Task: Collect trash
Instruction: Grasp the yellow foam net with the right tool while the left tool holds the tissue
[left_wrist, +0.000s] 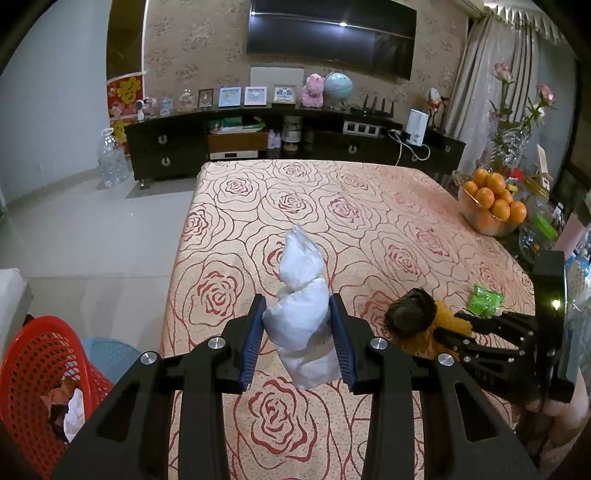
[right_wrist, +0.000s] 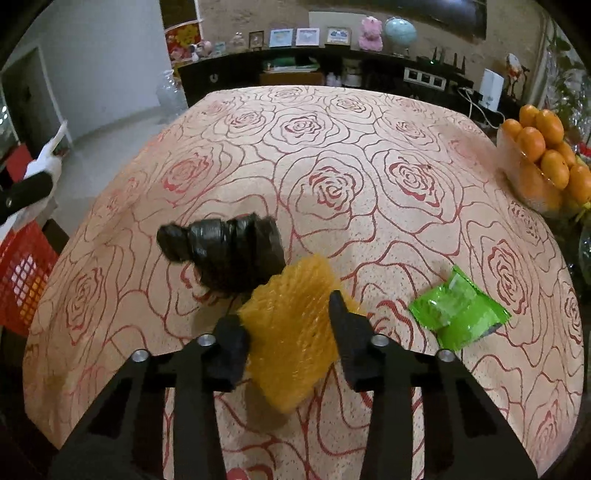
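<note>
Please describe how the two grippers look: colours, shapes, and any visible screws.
Both grippers are black plastic with angular linkage arms and round silver screws. The left gripper has ribbed blue pads inside its jaws. The right gripper has plain black fingertips.

Left wrist camera looked forward and down along its fingers over the near left part of the rose-patterned table, toward the far cabinet. Right wrist camera sat lower and closer to the cloth, further right, facing the same way. Both views shared the table, the orange bowl at far right and the red basket at near left.
</note>
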